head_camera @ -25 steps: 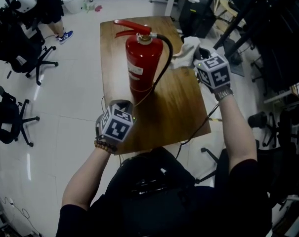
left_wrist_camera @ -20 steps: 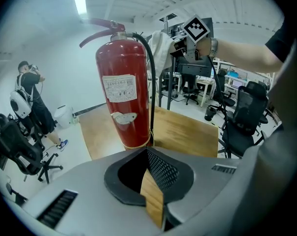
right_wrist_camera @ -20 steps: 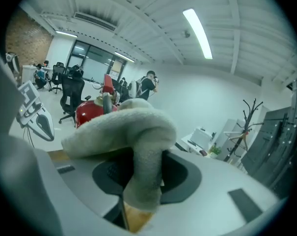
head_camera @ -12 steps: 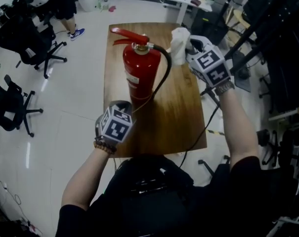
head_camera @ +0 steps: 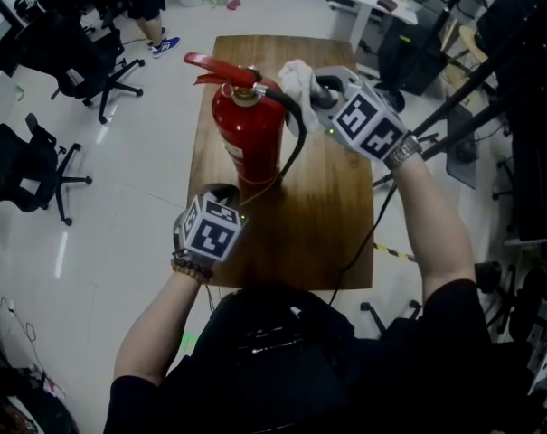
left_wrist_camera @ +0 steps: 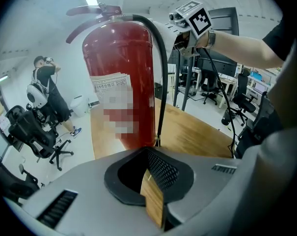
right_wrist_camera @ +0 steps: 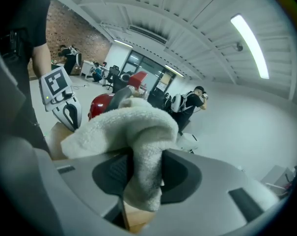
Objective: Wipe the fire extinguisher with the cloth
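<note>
A red fire extinguisher (head_camera: 246, 138) stands upright on the wooden table (head_camera: 327, 215), with its black hose (head_camera: 297, 143) hanging down its right side. My right gripper (head_camera: 316, 89) is shut on a white cloth (head_camera: 296, 78), which is up against the hose near the extinguisher's top. In the right gripper view the cloth (right_wrist_camera: 131, 132) bulges out between the jaws, with the red cylinder (right_wrist_camera: 100, 104) just behind it. My left gripper (head_camera: 221, 195) is shut and empty near the extinguisher's base, at the table's near side; in its own view the extinguisher (left_wrist_camera: 121, 82) fills the frame.
Black office chairs (head_camera: 38, 165) stand on the floor to the left. A person (head_camera: 151, 3) stands beyond the table's far left corner. Desks and dark frames crowd the right side. A cable (head_camera: 372, 233) hangs over the table's right edge.
My right gripper has carried the cloth leftward from beside the extinguisher to its hose and top, rolling as it went. The left gripper stays shut near the base.
</note>
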Tool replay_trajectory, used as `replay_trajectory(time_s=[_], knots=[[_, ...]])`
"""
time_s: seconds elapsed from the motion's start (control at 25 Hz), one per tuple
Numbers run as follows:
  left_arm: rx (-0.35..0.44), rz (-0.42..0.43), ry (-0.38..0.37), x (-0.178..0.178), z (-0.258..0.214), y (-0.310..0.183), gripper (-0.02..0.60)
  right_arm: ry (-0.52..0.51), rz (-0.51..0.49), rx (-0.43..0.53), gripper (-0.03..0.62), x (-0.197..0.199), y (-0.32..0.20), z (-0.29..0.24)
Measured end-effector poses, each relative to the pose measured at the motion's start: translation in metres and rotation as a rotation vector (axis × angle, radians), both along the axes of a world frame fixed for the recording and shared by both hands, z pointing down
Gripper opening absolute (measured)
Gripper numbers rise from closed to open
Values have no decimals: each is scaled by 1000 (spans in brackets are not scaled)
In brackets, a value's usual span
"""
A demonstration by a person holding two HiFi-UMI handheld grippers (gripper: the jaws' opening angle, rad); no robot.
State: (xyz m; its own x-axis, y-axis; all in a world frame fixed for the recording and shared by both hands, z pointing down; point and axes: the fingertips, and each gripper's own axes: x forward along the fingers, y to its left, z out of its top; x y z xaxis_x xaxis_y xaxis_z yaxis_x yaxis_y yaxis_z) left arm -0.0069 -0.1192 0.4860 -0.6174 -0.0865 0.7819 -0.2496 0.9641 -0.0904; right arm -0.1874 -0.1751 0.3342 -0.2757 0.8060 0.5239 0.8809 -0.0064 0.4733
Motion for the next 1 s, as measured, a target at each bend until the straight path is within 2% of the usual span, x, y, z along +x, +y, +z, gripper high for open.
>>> replay_trajectory(time_s=[0.16,0.4,0.64,1.0], knots=[[-6,-43,21,-1,6,-3,0,10,-75,15,156,3,9,12],[-14,-84,50,0,16,-4,0,50,-125,18,156,3,17,33],[-7,-117,86,1,23,-3,0,113,-154,24,156,3,25,60],[-34,-115,118,-3,35,-7,0,238,-165,31,156,2,27,118]])
